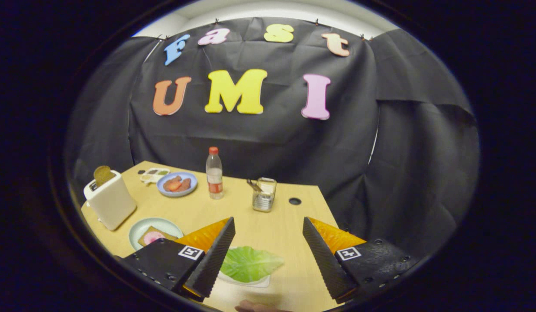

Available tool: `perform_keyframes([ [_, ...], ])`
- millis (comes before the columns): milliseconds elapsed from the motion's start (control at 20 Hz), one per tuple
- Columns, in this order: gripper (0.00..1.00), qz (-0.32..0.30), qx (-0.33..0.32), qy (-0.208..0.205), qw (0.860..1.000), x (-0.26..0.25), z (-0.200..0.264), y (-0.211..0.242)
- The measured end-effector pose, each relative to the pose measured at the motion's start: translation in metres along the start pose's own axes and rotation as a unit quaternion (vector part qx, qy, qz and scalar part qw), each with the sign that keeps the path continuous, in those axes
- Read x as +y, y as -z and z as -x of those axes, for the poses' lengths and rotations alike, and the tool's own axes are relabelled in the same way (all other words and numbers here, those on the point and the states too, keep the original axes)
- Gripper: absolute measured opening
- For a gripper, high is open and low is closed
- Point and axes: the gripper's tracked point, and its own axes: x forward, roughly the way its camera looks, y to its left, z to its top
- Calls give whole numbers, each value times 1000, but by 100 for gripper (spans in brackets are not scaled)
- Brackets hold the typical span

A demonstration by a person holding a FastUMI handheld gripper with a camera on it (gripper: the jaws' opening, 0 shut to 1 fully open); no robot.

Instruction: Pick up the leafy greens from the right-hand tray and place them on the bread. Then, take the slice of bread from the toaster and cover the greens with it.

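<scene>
My gripper (268, 227) is open, its two fingers spread wide above the wooden table. A green lettuce leaf (250, 263) lies on a small white tray (261, 284), low between the fingers and close to the left finger (216, 255). To the left of that finger, a pale green plate (140, 227) holds a slice of bread with a pink round topping (153, 237). Further left stands a white toaster (110, 200) with a brown slice of bread (103, 174) sticking out of its slot.
Beyond the fingers stand a plastic bottle with a red cap (214, 174), a clear glass with utensils (264, 195) and a blue plate of reddish food (177, 184). A small paint-like palette (153, 173) lies behind it. A cable hole (295, 201) marks the tabletop.
</scene>
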Motion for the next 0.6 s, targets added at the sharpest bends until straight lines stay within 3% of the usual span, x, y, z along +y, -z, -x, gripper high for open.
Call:
perform_keyframes([
  [300, 96, -28, 120, -44, 991, -9, -51, 100],
  [450, 95, -54, 161, -69, 983, 0, -70, 128],
  [600, 93, -87, 211, -67, 971, -3, -92, 152],
])
